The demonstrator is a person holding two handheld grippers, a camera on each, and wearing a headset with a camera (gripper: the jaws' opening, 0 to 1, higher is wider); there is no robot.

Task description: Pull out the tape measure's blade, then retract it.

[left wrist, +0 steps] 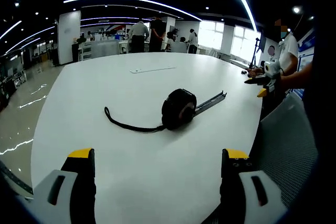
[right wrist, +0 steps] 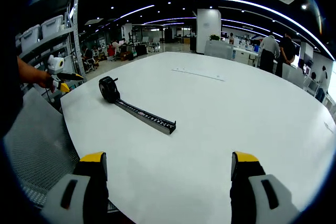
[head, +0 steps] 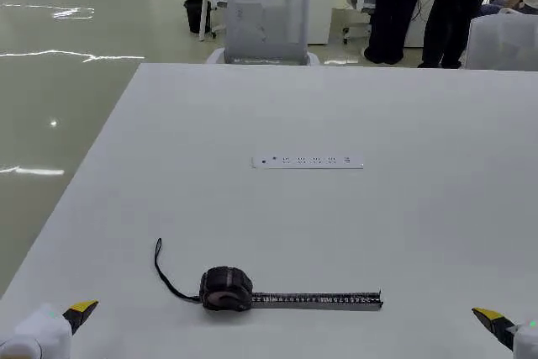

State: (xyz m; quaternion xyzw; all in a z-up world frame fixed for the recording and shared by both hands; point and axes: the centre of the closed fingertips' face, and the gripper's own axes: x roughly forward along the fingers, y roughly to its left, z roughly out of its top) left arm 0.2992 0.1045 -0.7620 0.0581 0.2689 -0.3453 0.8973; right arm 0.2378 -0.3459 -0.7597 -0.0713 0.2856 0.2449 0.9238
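Two tools hang at the near edge of the wide white worktop (head: pixel 403 233), both spread wide: the left tool (left wrist: pixel 157 156) and the right tool (right wrist: pixel 170 158) hold nothing between their yellow-tipped jaws and touch nothing. Between them, well apart from either, the black round-cased tape measure (head: pixel 225 288) rests on the worktop, ahead of the left tool and nearer to it than to the right one. Its grey metal blade (head: pixel 315 299) is drawn out and lies flat on the surface, running from the case toward the right tool's side, with its end hook ahead and to the left of the right tool. A thin black wrist strap (left wrist: pixel 131 127) curls away from the case on the side facing the left tool. Farther off, beyond the tape measure from both tools, a long white power strip (head: pixel 308 161) lies flat.
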